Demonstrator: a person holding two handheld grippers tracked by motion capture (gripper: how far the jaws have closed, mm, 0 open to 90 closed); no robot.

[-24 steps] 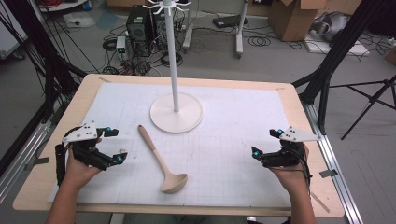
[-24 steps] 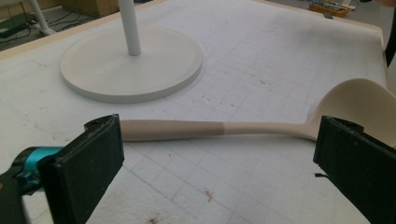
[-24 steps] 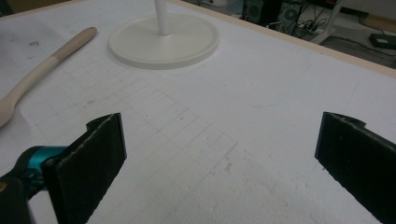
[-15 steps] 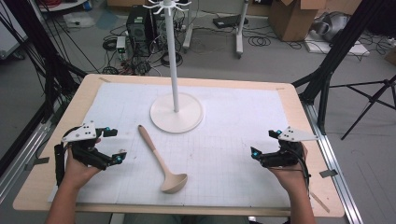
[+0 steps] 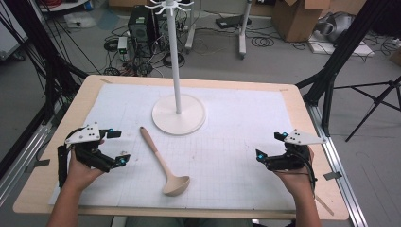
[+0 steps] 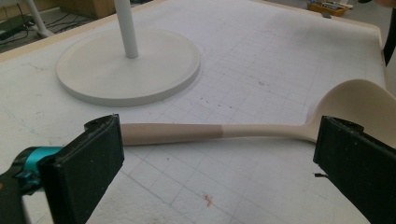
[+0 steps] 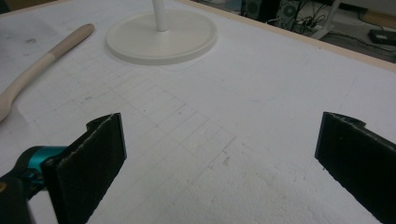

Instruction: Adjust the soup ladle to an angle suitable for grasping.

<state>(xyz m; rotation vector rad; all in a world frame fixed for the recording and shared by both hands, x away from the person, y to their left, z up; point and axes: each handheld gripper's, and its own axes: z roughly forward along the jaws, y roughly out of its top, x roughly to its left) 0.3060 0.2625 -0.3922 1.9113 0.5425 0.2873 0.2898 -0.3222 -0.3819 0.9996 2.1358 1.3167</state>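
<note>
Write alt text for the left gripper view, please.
A beige ladle lies flat on the white gridded mat, just beyond the left gripper, whose black jaws stand wide open and empty. Behind it is the white stand's round base.

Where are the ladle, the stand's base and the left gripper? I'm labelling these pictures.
ladle point(image 5: 161, 162): high view, middle of its handle.
stand's base point(image 5: 189, 124): high view, flat round disc.
left gripper point(image 5: 119, 147): high view, between its fingertips.

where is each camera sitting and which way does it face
high view: above the person's side, looking forward and down on the table; forearms, left gripper and right gripper show.
left gripper view: rides the left gripper, looking past its open jaws at the ladle.
right gripper view: rides the right gripper, jaws open, facing the stand.
All three share ladle and stand.
</note>
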